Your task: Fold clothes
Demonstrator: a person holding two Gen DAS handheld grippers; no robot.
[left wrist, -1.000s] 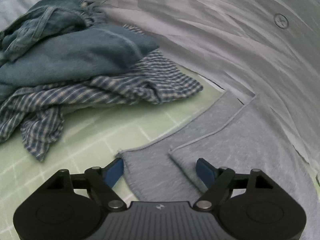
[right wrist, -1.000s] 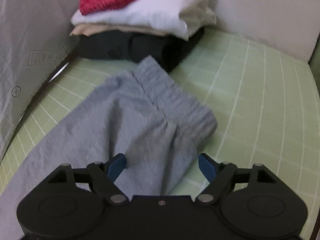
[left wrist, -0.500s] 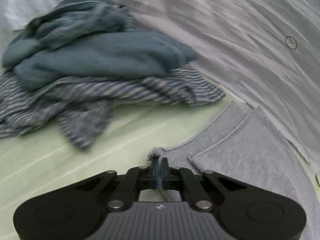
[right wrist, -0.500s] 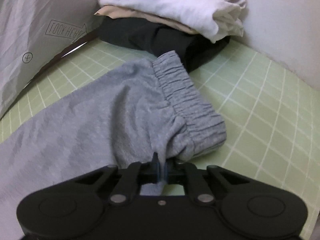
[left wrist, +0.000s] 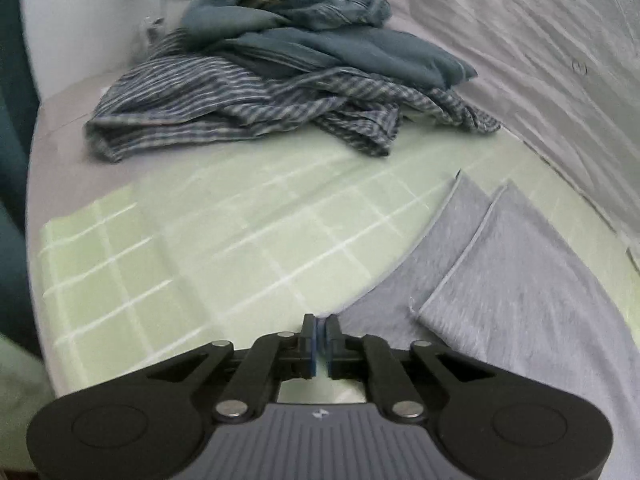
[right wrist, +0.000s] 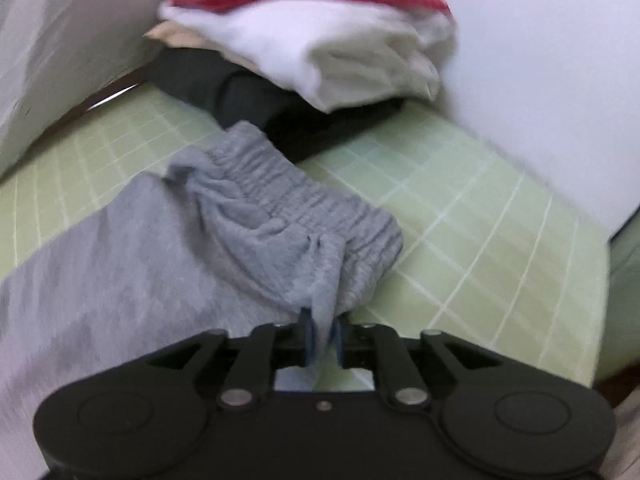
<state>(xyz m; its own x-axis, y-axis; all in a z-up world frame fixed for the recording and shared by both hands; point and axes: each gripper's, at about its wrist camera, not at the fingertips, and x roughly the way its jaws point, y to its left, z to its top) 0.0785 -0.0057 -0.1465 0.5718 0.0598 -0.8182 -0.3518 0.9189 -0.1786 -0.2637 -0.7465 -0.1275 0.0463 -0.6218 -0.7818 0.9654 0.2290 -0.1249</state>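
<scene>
**Grey sweatpants pinched at both ends for a fold**

The grey sweatpants (right wrist: 132,264) lie across the green grid mat (right wrist: 472,216), low in both frames. The right gripper (right wrist: 321,334) has just eased slightly yet clamps a tuck of cloth beside the waistband (right wrist: 288,188), anchoring that end. The left gripper (left wrist: 321,344), nearly closed, seems to nip the leg hem (left wrist: 448,236) edge, though the grip is hard to confirm. Unfolded blue clothes (left wrist: 280,64) wait upper centre.
</scene>
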